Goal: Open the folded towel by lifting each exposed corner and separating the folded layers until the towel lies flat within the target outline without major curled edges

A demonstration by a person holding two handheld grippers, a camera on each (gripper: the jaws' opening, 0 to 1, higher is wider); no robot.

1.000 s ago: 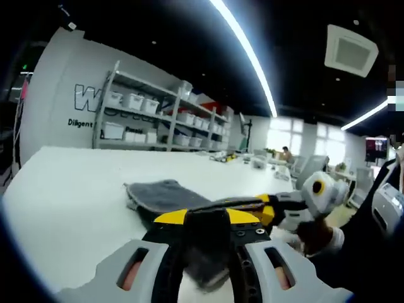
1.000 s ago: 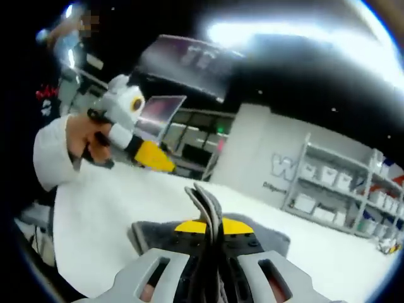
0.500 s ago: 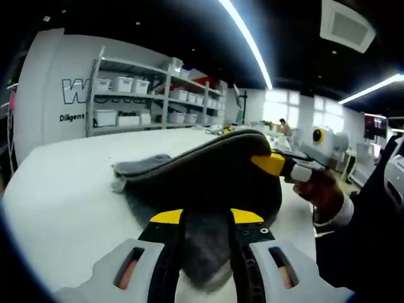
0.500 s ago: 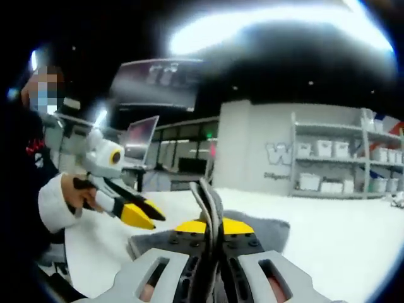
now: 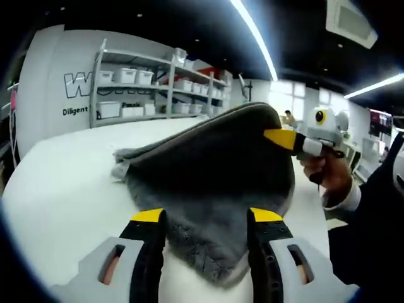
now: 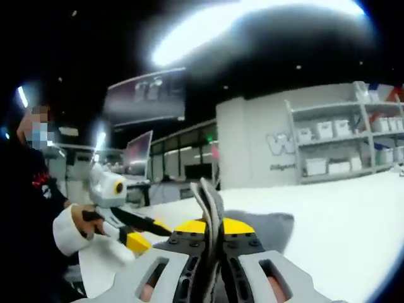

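Note:
A grey towel (image 5: 208, 164) lies on the white table (image 5: 57, 183), one layer raised like a tent. My right gripper (image 5: 281, 137) is shut on the raised edge at the upper right, above the table. My left gripper (image 5: 207, 218) stands open low over the table, and the towel's near corner lies loose between its yellow-tipped jaws. In the right gripper view, folded towel layers (image 6: 208, 196) stick up from my shut right gripper (image 6: 211, 228). The left gripper (image 6: 140, 235) is at the lower left there, held in a hand, with its jaws apart.
Metal shelves with white bins (image 5: 136, 79) stand against the wall behind the table. A person's hand and white cuff (image 5: 331, 186) hold the right gripper at the table's right edge. A monitor (image 6: 137, 154) stands behind the left gripper.
My left jaws have spread apart and let go of the towel's near corner. The right gripper has carried its edge higher and farther, so more of the layer is lifted.

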